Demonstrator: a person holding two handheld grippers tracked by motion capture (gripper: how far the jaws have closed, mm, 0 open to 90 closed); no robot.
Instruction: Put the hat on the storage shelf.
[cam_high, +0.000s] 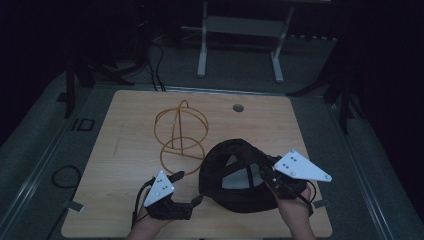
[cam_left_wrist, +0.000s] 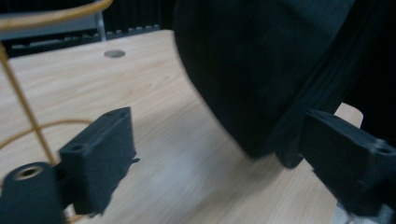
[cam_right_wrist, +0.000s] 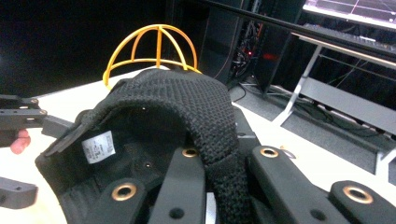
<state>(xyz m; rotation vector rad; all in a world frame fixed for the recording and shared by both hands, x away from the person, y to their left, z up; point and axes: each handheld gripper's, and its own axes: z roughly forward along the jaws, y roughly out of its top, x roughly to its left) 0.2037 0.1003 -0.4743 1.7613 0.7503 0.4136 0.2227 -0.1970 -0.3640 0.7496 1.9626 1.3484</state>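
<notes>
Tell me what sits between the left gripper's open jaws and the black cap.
Nothing: bare wooden table lies between the left gripper and the black cap, seen in the left gripper view.

- Tabletop (cam_high: 125, 150): light wood grain, rounded corners, lit dimly; round grommet hole (cam_high: 238, 107) near its far edge, right of centre.
- Floor (cam_high: 45, 130): grey, around the tabletop on all sides.
- White frame legs (cam_high: 202, 50): two uprights joined by a crossbar, standing on the floor beyond the far edge of the tabletop.
- Black cables (cam_high: 156, 67): trailing on the floor from the far left toward the tabletop's far edge.
- Cable loop (cam_high: 65, 176): on the floor, left of the tabletop.
- Equipment rack (cam_right_wrist: 245, 46): dark, with a small red light, seen in the right gripper view.
</notes>
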